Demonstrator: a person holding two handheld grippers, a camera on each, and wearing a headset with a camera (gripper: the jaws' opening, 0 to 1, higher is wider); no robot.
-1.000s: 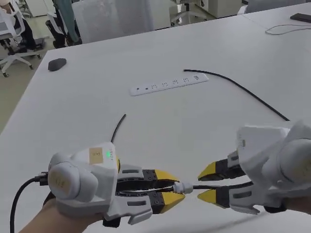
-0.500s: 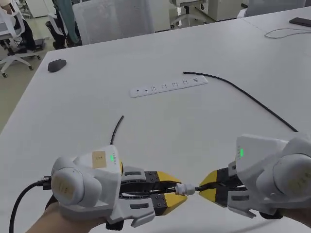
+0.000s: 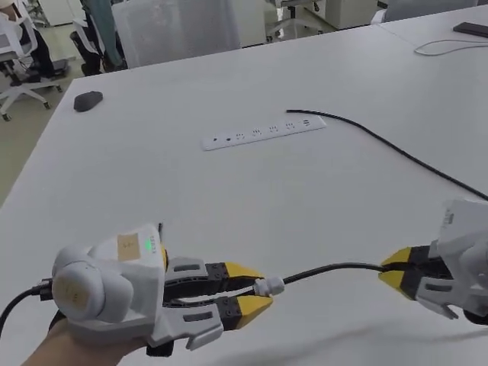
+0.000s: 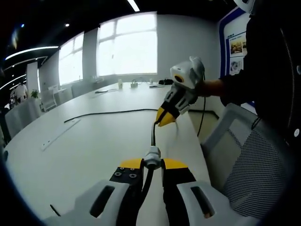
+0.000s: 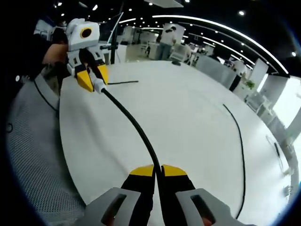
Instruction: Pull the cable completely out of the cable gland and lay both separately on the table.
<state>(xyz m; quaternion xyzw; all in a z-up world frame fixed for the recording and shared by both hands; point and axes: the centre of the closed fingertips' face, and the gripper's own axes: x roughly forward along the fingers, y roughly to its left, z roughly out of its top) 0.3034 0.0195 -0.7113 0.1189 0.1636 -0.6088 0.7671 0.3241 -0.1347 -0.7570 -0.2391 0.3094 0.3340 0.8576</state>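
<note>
Pulled apart: right gripper [image 3: 393, 268] clamps black cable [image 3: 328, 268], left gripper [image 3: 255, 294] clamps white gland [image 3: 268, 287]

White table [image 3: 229, 198], large, matte. White power strip [image 3: 263, 131] flat near centre. Black lead [image 3: 381, 143] starts just beside strip's right end, runs to right edge. Dark mouse [image 3: 88, 100] near far-left edge.
</note>
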